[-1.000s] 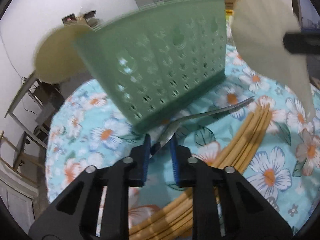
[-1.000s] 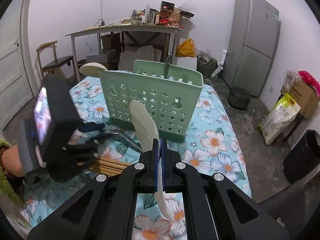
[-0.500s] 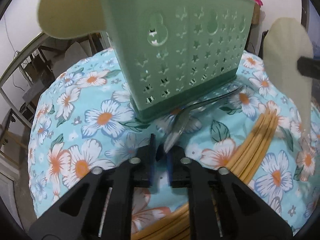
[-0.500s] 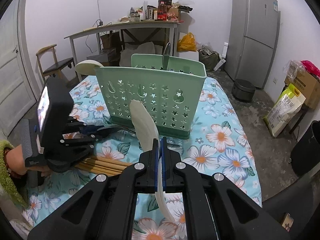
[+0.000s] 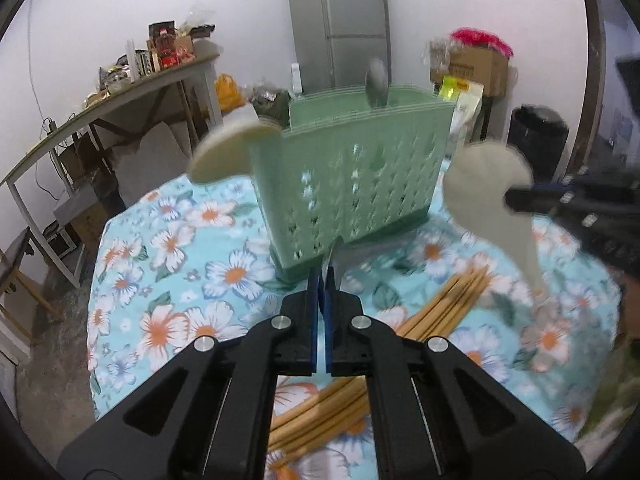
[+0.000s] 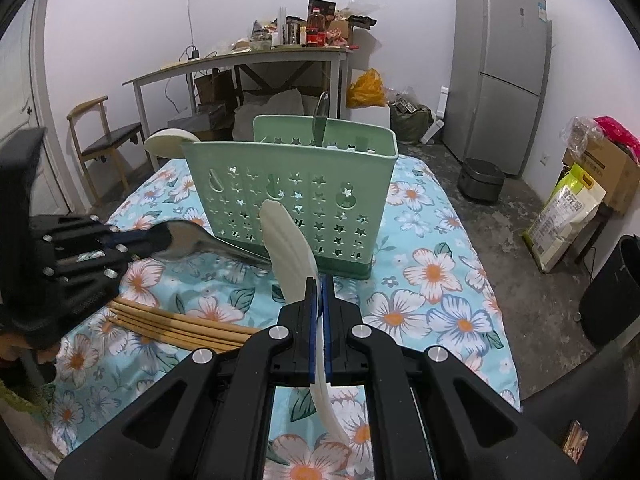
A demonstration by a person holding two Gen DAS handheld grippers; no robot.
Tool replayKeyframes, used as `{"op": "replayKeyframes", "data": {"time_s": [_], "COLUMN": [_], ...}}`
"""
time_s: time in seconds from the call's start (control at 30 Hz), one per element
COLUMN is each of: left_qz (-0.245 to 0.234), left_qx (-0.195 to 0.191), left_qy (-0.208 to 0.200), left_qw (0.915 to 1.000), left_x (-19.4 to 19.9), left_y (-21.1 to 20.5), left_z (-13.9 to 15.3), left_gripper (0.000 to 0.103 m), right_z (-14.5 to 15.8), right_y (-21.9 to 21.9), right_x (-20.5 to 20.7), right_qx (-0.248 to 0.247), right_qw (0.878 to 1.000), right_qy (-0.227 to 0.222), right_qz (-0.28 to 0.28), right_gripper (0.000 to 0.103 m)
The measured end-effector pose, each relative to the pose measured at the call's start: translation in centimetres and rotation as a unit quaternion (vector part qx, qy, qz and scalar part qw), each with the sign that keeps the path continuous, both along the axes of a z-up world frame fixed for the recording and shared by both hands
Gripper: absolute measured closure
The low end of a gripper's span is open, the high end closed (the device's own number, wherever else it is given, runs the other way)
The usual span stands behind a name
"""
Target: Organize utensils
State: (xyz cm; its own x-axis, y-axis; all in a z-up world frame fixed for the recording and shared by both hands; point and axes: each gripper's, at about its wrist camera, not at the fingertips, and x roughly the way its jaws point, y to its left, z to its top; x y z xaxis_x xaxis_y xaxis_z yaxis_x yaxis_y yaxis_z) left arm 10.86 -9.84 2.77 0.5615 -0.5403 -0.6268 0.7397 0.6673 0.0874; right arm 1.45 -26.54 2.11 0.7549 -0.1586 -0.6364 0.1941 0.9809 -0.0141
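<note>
A green perforated utensil caddy (image 6: 292,204) stands on the flowered table; it also shows in the left wrist view (image 5: 352,184). A metal utensil (image 6: 320,120) and a cream paddle (image 6: 170,142) stand in it. My left gripper (image 5: 322,284) is shut on a metal spoon (image 6: 208,242) and holds it above the cloth, its far end near the caddy's base. My right gripper (image 6: 318,292) is shut on a cream rice paddle (image 6: 290,252), upright in front of the caddy; the paddle also shows in the left wrist view (image 5: 492,196).
A bundle of wooden chopsticks (image 6: 176,326) lies on the tablecloth (image 6: 436,280) at the front left; it also shows in the left wrist view (image 5: 436,304). A chair (image 6: 104,140), a cluttered desk (image 6: 240,60) and a fridge (image 6: 496,68) stand beyond the table.
My left gripper has closed tight on the spoon and lifted it off the cloth, pulling back from the caddy. My right gripper keeps the paddle almost still.
</note>
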Motion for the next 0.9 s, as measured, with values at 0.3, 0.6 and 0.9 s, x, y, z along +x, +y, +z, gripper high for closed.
{"op": "replayKeyframes", "data": {"time_s": [0.3, 0.6, 0.9], "left_qz": [0.005, 0.016, 0.037], "left_qx": [-0.027, -0.065, -0.117], "left_qy": [-0.028, -0.066, -0.118], "left_qw": [0.9992, 0.9955, 0.9854], "left_x": [-3.1, -5.5, -5.8], "left_y": [1.4, 4.3, 6.6], "left_z": [4.3, 10.2, 16.3], "left_gripper": [0.102, 0.102, 0.102], "right_z": [0.9, 1.9, 2.6], "right_y": [-0.1, -0.2, -1.1], "right_x": [-1.1, -2.3, -3.1], "right_qx": [-0.003, -0.007, -0.002], "right_qw": [1.0, 0.999, 0.998], "right_qy": [-0.017, -0.037, -0.053], "right_qz": [-0.01, -0.018, -0.029], "right_gripper": [0.1, 0.1, 0.1]}}
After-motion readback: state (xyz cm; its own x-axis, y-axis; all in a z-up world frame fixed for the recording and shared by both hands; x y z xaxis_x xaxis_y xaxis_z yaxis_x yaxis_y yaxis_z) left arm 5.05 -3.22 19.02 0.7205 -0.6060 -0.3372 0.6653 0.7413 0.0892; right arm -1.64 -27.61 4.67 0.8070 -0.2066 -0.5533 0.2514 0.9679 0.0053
